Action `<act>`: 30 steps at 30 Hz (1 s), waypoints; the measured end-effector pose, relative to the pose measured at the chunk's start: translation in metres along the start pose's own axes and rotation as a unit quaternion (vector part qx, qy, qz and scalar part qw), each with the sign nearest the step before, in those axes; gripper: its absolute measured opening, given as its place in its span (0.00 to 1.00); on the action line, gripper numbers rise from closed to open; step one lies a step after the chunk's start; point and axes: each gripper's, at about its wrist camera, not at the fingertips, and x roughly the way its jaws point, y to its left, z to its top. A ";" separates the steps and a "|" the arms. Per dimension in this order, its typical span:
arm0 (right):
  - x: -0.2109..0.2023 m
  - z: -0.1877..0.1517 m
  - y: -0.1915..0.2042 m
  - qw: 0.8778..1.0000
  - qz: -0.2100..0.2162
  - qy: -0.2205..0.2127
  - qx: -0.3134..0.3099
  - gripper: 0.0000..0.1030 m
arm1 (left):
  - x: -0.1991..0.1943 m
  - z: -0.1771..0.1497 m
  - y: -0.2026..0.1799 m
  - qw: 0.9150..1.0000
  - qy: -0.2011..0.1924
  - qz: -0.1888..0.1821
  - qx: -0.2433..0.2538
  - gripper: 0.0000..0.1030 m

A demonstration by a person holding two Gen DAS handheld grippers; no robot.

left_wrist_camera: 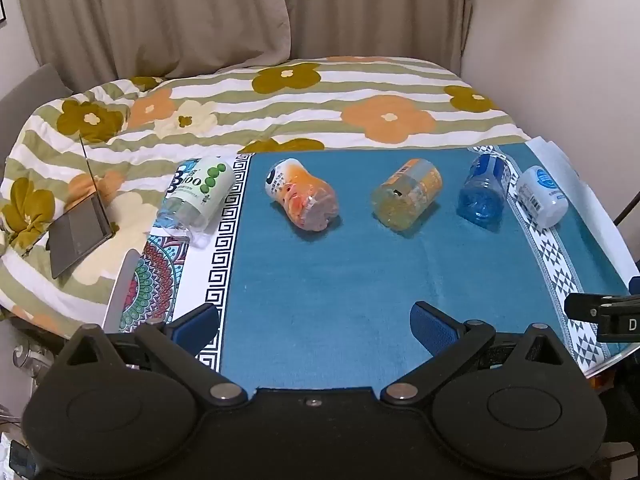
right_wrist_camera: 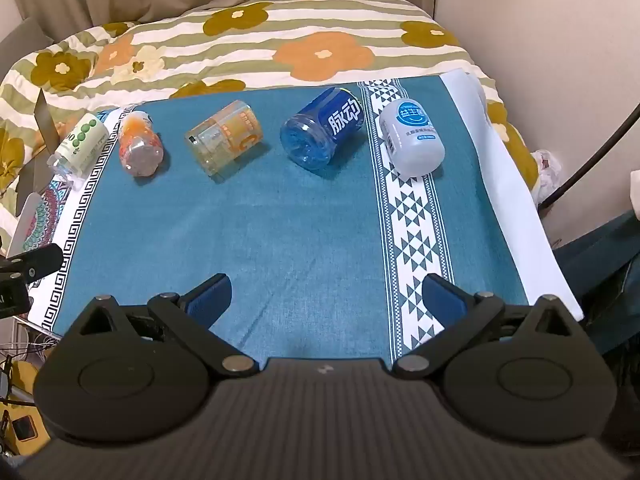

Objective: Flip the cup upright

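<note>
Several cut-bottle cups lie on their sides in a row across the far part of a blue cloth (left_wrist_camera: pixel 320 280): a green-dotted white cup (left_wrist_camera: pixel 196 196) (right_wrist_camera: pixel 80 146), an orange cup (left_wrist_camera: pixel 300 196) (right_wrist_camera: pixel 140 148), a yellow cup (left_wrist_camera: pixel 406 194) (right_wrist_camera: pixel 224 140), a blue cup (left_wrist_camera: pixel 484 190) (right_wrist_camera: pixel 322 128) and a white cup (left_wrist_camera: pixel 540 196) (right_wrist_camera: pixel 412 140). My left gripper (left_wrist_camera: pixel 316 322) is open and empty, low over the near edge of the cloth. My right gripper (right_wrist_camera: pixel 326 294) is open and empty, also near the front edge.
The cloth (right_wrist_camera: pixel 260 240) has patterned white borders at left and right. Behind it is a flowered striped quilt (left_wrist_camera: pixel 280 100). An open laptop (left_wrist_camera: pixel 84 224) lies on the quilt at the left. Curtains and a wall stand behind.
</note>
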 end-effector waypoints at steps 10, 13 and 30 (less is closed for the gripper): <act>-0.001 -0.001 0.003 1.000 -0.001 -0.002 -0.001 1.00 | -0.002 -0.002 0.007 1.000 -0.007 -0.003 -0.001 1.00; -0.001 -0.001 0.003 1.000 -0.002 -0.002 -0.001 1.00 | -0.002 -0.003 0.007 1.000 -0.006 -0.002 -0.004 1.00; 0.006 0.001 0.005 1.000 -0.001 0.008 -0.005 1.00 | -0.003 0.000 0.007 1.000 -0.004 0.003 -0.004 1.00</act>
